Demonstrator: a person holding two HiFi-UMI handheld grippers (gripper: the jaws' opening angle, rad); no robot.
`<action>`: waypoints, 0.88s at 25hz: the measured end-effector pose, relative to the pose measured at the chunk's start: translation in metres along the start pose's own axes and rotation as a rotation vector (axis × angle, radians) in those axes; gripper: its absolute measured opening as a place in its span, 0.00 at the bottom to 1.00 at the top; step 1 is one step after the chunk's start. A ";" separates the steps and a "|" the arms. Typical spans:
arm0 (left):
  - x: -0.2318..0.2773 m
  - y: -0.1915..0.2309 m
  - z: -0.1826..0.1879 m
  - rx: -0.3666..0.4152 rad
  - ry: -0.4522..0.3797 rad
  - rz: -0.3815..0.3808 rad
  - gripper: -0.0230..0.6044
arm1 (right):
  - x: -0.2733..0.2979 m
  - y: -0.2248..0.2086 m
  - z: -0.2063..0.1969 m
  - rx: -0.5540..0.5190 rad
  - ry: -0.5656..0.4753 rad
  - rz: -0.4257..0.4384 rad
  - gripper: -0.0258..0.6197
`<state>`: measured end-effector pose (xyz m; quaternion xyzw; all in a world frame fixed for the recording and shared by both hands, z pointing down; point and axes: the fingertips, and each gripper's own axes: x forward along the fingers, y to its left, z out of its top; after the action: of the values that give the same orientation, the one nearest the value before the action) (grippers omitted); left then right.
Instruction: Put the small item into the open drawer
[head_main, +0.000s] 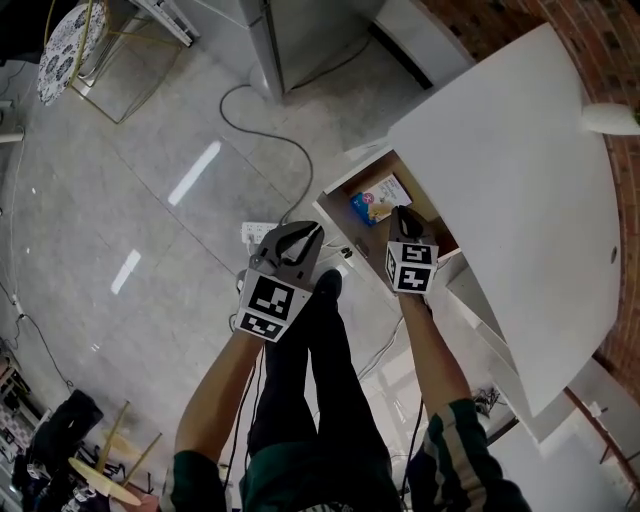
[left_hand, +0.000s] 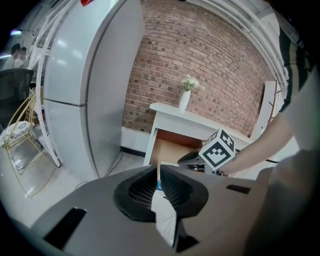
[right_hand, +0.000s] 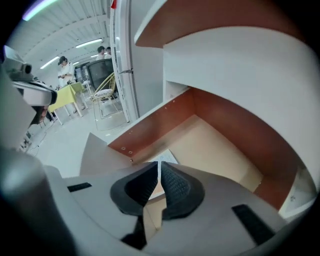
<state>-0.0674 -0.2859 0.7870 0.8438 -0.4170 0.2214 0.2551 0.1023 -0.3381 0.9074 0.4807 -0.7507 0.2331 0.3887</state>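
Scene: A person is standing at a white cabinet (head_main: 520, 170), working a two-jaw tool in each hand beside its open drawer (head_main: 338, 222).

Small item: A blue-and-yellow packet (head_main: 380, 200) is lying flat on the drawer's floor, well inside the walls. Neither tool is touching it.

Right gripper: The right gripper (head_main: 401, 214) is hanging just over the drawer, near the packet. Its jaws are sitting clenched together with only a sliver of a gap, and they are carrying nothing. Its own view is looking down past the pads at the drawer's brown walls and pale floor.

Left gripper: The left gripper (head_main: 310, 233) is idling out over the tiled floor (head_main: 180, 230), apart from the drawer. Its jaws are likewise pressing nearly together and holding nothing.

Done so far: The placement is looking complete, since the packet is resting in the drawer and is free of both tools.

Left to do: Little is appearing to remain beyond lifting the right gripper clear of the drawer. The drawer is standing open, and the task is not asking for it to be shut.

Caution: The right gripper is hovering close to the cabinet's overhanging top, so a straight rise is looking likely to risk a knock.
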 end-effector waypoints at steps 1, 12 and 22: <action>-0.003 -0.003 0.003 0.003 0.000 -0.001 0.09 | -0.006 0.006 0.001 -0.006 0.001 0.007 0.10; -0.042 -0.040 0.045 0.049 -0.011 -0.002 0.09 | -0.100 0.045 0.012 0.048 -0.026 0.072 0.09; -0.100 -0.082 0.098 0.122 -0.017 0.007 0.09 | -0.216 0.076 0.064 -0.002 -0.155 0.165 0.08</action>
<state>-0.0396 -0.2443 0.6326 0.8582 -0.4078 0.2401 0.1989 0.0616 -0.2349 0.6977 0.4334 -0.8158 0.2256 0.3095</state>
